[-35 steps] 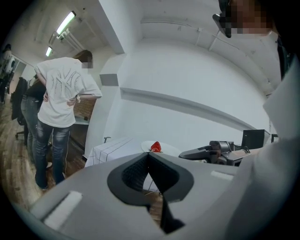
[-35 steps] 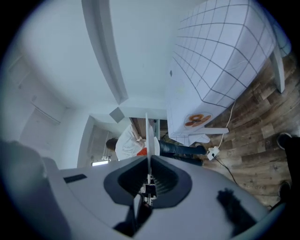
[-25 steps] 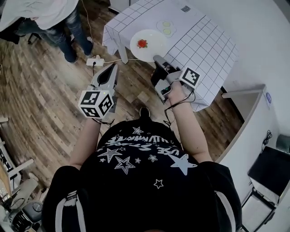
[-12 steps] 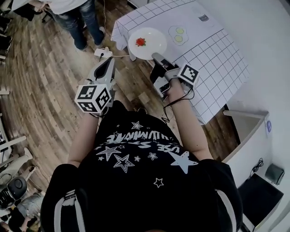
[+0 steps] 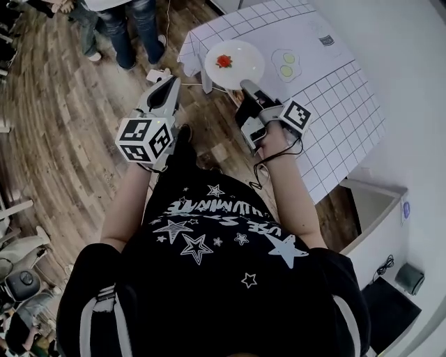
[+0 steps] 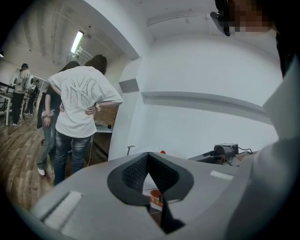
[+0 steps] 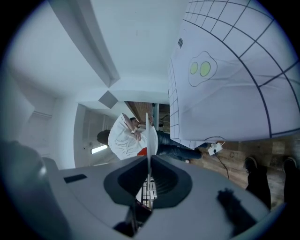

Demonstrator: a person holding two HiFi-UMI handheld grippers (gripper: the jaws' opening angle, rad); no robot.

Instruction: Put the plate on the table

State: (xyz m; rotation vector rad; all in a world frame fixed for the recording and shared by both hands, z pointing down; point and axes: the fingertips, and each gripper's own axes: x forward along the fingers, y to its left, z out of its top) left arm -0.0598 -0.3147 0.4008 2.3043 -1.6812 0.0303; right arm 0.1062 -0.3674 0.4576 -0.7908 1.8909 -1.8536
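Observation:
A white plate [image 5: 235,64] with a small red food item [image 5: 224,61] on it hangs level over the near-left corner of the table [image 5: 334,97], which wears a white checked cloth. My right gripper [image 5: 245,86] is shut on the plate's near rim. In the right gripper view the plate [image 7: 149,136] shows edge-on between the jaws, with the red item [image 7: 142,151] beside it. My left gripper [image 5: 169,82] hangs over the wooden floor to the left of the plate, shut and empty; its jaws meet at the tip [image 6: 148,154].
Two green circles inside an outline [image 5: 286,63] are printed on the cloth just right of the plate. A person in jeans [image 5: 132,21] stands on the floor at the far left, near a white power strip [image 5: 157,74]. A white wall runs along the right.
The head view has swung, so the table and floor sit differently in the picture. The plate stays in the right gripper at the table's corner. The left gripper has held its place.

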